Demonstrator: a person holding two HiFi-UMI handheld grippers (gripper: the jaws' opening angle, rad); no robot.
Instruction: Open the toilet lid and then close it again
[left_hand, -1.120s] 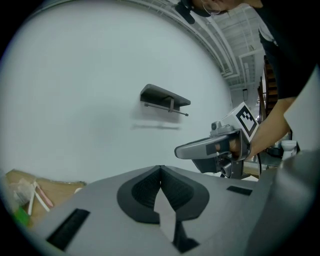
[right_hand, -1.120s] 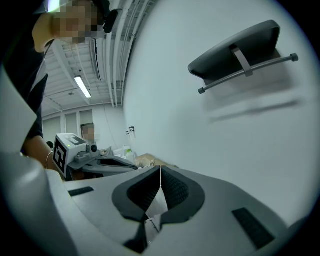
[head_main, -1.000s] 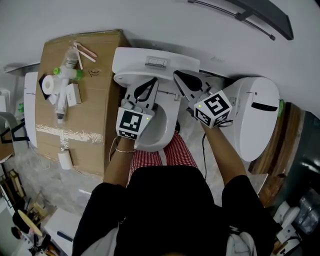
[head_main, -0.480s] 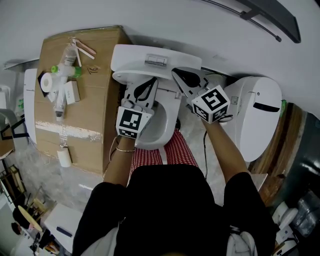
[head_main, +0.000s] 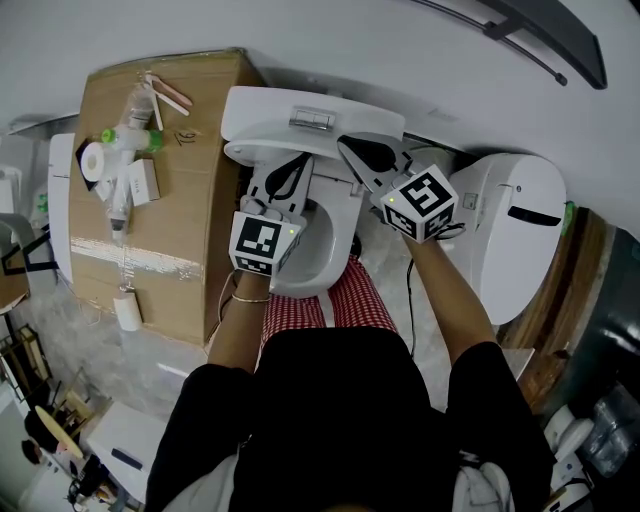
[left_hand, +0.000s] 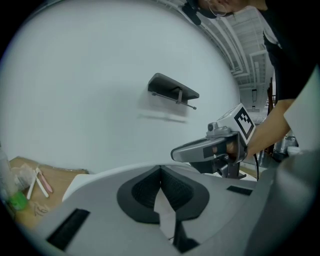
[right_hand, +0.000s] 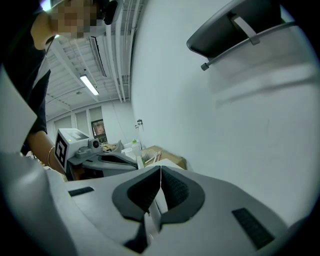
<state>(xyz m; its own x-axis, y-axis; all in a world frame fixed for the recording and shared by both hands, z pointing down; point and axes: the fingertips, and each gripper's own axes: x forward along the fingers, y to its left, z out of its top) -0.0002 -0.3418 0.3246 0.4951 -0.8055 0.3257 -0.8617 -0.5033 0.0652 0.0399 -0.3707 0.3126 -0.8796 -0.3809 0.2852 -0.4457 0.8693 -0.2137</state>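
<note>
White wall behind; toilet lid (head_main: 246, 156) by left hand-held gripper (head_main: 297, 168) and right hand-held gripper (head_main: 353, 151), both closed.

The left tongs (head_main: 303, 163) hide part of the toilet bowl (head_main: 320, 250).

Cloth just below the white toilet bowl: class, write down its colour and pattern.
Red-and-white checked cloth; the head view shows it best.

I have my left claw (head_main: 296, 168) reached straight ahead, jaws pressed together with nothing between them, and my left forearm (head_main: 240, 330) bare and nearly straight behind it. My right claw (head_main: 352, 152) is just beside it, jaws also closed and empty, angled inward from my outstretched right forearm (head_main: 445, 300).
</note>
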